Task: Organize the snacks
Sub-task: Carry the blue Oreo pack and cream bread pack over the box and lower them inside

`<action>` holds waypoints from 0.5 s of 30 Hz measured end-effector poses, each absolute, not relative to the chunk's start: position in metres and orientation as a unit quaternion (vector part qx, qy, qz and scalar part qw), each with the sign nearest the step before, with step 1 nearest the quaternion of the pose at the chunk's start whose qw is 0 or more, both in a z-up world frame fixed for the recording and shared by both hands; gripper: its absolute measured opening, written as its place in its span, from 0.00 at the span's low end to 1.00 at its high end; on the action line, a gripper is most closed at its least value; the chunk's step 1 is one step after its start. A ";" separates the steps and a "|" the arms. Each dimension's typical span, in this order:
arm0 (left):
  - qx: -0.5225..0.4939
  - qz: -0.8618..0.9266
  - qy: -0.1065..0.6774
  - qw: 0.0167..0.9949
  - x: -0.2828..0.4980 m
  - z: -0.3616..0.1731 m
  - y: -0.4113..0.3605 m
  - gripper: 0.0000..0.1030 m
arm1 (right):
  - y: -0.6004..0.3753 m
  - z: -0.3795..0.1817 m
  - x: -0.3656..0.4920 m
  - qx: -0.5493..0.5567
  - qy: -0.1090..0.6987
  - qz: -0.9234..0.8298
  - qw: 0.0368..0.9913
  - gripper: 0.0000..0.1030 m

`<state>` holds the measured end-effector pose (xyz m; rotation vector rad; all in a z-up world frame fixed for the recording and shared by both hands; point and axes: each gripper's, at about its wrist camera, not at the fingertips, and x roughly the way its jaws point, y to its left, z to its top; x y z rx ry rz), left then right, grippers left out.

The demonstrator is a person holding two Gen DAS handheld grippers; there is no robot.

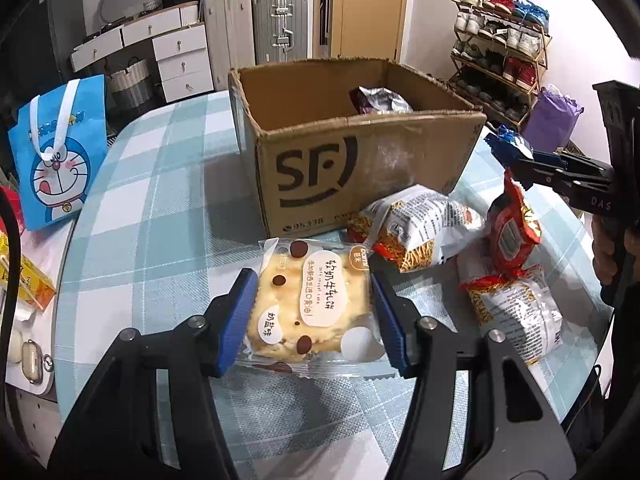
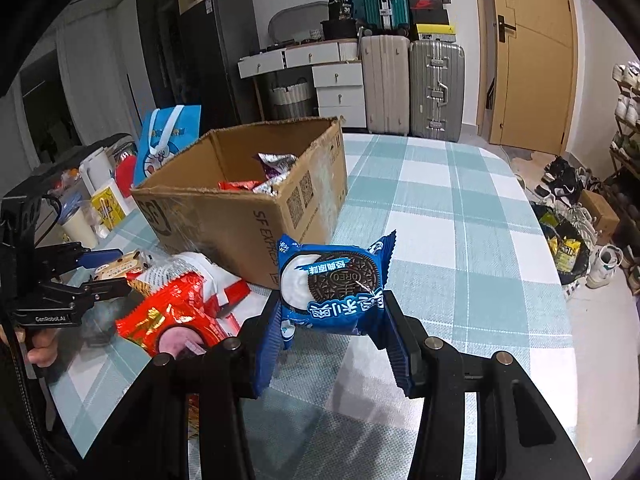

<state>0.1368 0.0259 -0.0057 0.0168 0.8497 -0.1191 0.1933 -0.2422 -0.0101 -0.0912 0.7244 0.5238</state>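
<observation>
An open cardboard SF box (image 1: 320, 172) stands on the checked tablecloth and holds a few snack packets (image 2: 272, 168). My left gripper (image 1: 312, 320) has its blue pads on both sides of a clear-wrapped nougat cake packet (image 1: 312, 300) lying on the table before the box. My right gripper (image 2: 332, 328) is shut on a blue Oreo packet (image 2: 332, 284) and holds it above the table, right of the box (image 2: 248, 216). It shows at the right in the left wrist view (image 1: 516, 152). Two white noodle-snack bags (image 1: 420, 232) and a red packet (image 1: 512, 232) lie between.
A blue Doraemon gift bag (image 1: 60, 152) stands at the table's left, with a yellow carton (image 1: 36, 288) and cups beside it. Suitcases (image 1: 280, 24), white drawers and a door are behind. A shoe rack (image 1: 500, 52) is at the far right.
</observation>
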 end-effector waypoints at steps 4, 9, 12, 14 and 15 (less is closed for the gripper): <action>0.009 -0.055 0.402 0.914 0.133 0.004 0.028 0.53 | -0.242 -0.003 0.188 -0.042 0.337 0.258 0.904 0.46; 0.006 -0.052 0.385 0.921 0.124 0.018 0.030 0.53 | -0.241 0.005 0.181 -0.040 0.324 0.265 0.907 0.46; 0.001 -0.049 0.373 0.926 0.119 0.029 0.030 0.53 | -0.241 0.009 0.177 -0.039 0.317 0.268 0.909 0.46; -0.002 -0.042 0.364 0.930 0.115 0.036 0.031 0.53 | -0.240 0.012 0.174 -0.039 0.312 0.271 0.910 0.46; -0.004 -0.040 0.360 0.932 0.113 0.040 0.031 0.53 | -0.239 0.014 0.173 -0.038 0.309 0.273 0.910 0.46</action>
